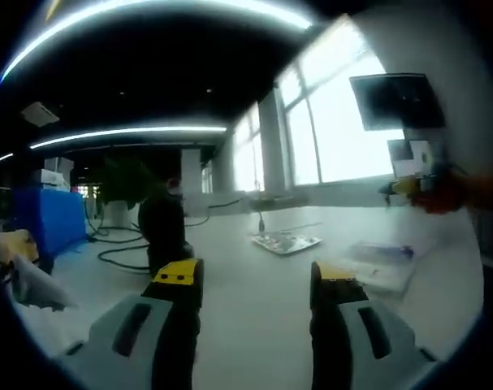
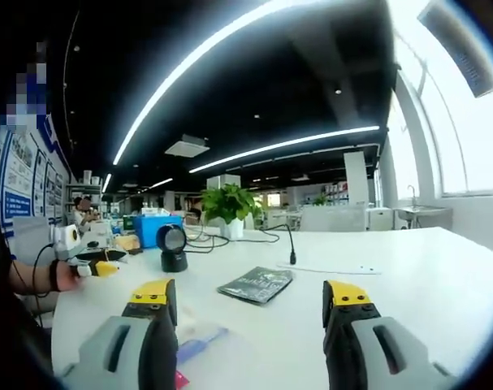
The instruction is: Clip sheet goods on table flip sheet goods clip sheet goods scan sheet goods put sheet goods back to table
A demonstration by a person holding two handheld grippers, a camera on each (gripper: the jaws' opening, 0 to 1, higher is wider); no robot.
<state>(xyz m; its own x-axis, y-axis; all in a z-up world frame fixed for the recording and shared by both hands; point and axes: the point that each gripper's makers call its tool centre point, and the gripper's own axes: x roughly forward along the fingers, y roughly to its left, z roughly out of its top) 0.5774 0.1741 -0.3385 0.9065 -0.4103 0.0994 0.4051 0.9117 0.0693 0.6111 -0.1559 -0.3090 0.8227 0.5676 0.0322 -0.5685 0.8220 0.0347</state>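
Here, a flat dark packet [image 2: 256, 283] is seen lying on the white table [image 2: 408, 276] ahead of the right gripper [image 2: 252, 305], its long axis slanted up to the right. The jaws are spread wide with nothing between them. The left gripper [image 1: 257, 284] is likewise held open over the table, the packet [image 1: 285, 241] well beyond it. A black scanner [image 2: 173, 248] stands nearby.

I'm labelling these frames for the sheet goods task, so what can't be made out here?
- Left gripper view: the printed flat packet on the white table is too small to read.
- Left gripper view: the pale packet with purple print is blurred.
- Right gripper view: the blue-and-pink sheet is partly hidden behind the jaws.
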